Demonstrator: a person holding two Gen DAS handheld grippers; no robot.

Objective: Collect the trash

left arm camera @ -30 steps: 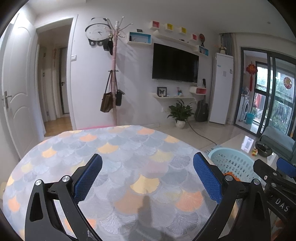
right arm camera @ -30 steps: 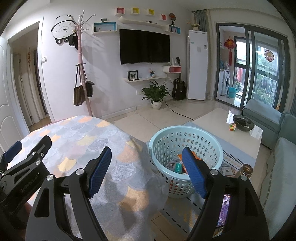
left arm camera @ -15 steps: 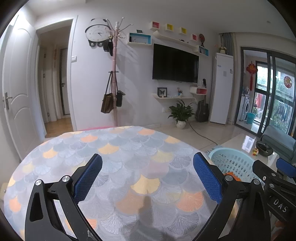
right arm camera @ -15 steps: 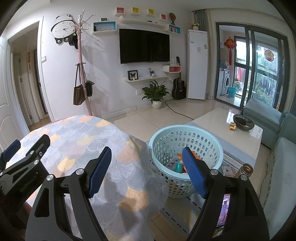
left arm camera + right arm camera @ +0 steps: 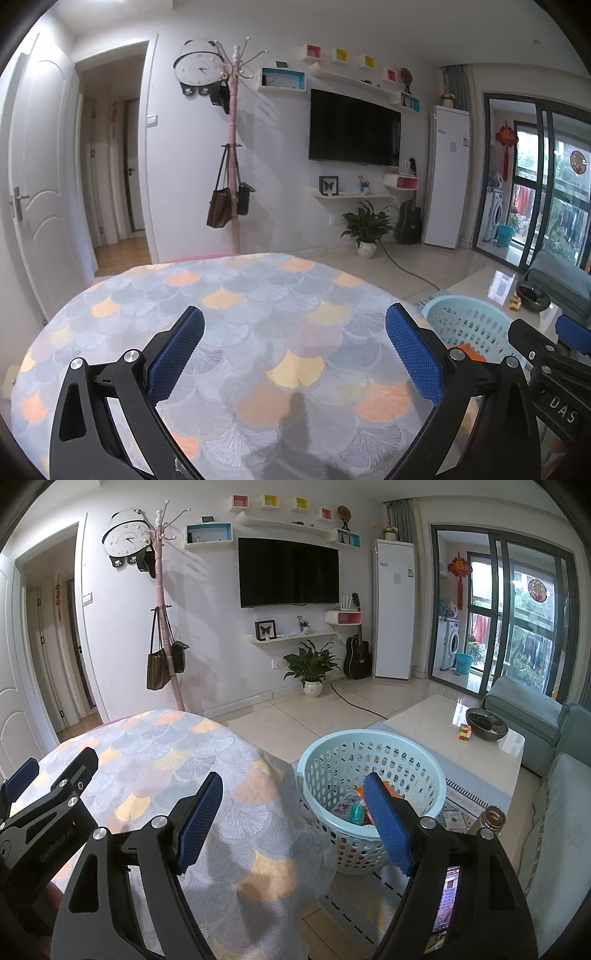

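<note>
Pale blue plastic basket (image 5: pixel 371 775), pierced with small holes, stands on the floor at the centre right of the right wrist view, just beside the draped edge of the table. Inside it lies the collected trash (image 5: pixel 354 805): crumpled wrappers in orange, white and teal. In the left wrist view the basket (image 5: pixel 465 325) peeks in at the lower right.

Right gripper (image 5: pixel 295 823) hangs at the lower middle of its frame, blue pads spread wide with nothing between them, one finger over the tablecloth (image 5: pixel 166 760), the other over the basket. Left gripper (image 5: pixel 295 350) hovers above the scale-patterned cloth (image 5: pixel 240 306), jaws likewise wide apart and empty.

Compared with a second earlier, nothing has shifted: both grippers, the basket and its contents sit exactly as before.
</note>
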